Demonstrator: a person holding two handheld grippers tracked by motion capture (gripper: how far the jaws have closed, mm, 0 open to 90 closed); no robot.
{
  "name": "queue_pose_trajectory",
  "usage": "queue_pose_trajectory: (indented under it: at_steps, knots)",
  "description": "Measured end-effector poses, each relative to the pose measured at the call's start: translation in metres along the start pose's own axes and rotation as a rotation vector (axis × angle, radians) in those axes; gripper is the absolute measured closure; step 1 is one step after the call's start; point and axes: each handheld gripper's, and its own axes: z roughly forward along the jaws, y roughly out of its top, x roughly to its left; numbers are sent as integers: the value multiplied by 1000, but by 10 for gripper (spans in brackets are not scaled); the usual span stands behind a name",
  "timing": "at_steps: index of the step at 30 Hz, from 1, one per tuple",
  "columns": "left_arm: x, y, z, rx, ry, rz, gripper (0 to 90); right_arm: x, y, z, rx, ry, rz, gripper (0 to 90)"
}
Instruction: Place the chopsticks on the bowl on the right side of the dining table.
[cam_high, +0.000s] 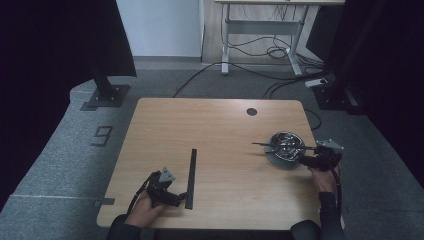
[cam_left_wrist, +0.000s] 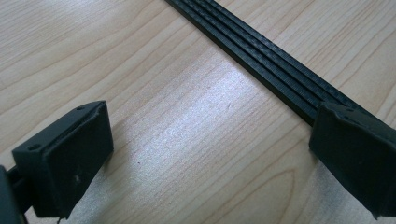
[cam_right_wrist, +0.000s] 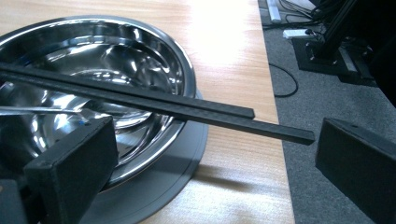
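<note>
A shiny steel bowl (cam_high: 286, 144) (cam_right_wrist: 116, 56) stands on a grey round plate (cam_high: 276, 160) (cam_right_wrist: 187, 154) near the table's right edge. Two black chopsticks (cam_high: 272, 146) (cam_right_wrist: 187, 109) lie across the bowl's rim, their near ends sticking out toward my right gripper (cam_high: 305, 159) (cam_right_wrist: 219, 158). That gripper is open, the stick ends between its jaws and no pad touching them. At the front left, a strip of black sticks (cam_high: 191, 177) (cam_left_wrist: 261, 60) lies side by side on the wood. My left gripper (cam_high: 179, 197) (cam_left_wrist: 210, 154) is open beside its near end, one jaw over the strip.
The wooden table (cam_high: 220, 130) has a round cable hole (cam_high: 251, 111) at the back right. Its right edge runs just past the bowl, with grey carpet below (cam_right_wrist: 336, 70). Black stand bases (cam_high: 106, 95) and floor cables (cam_high: 260, 70) lie beyond the table.
</note>
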Motion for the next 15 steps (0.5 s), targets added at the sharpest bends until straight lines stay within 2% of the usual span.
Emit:
queue_pose_trajectory:
  at_steps: [7,15]
  knots:
    - [0,0,0,0,0,0,0,-6,-3,5,-13,25,41,0]
    - [0,0,0,1,0,2,0,-4,-3,7,-13,38,33,0]
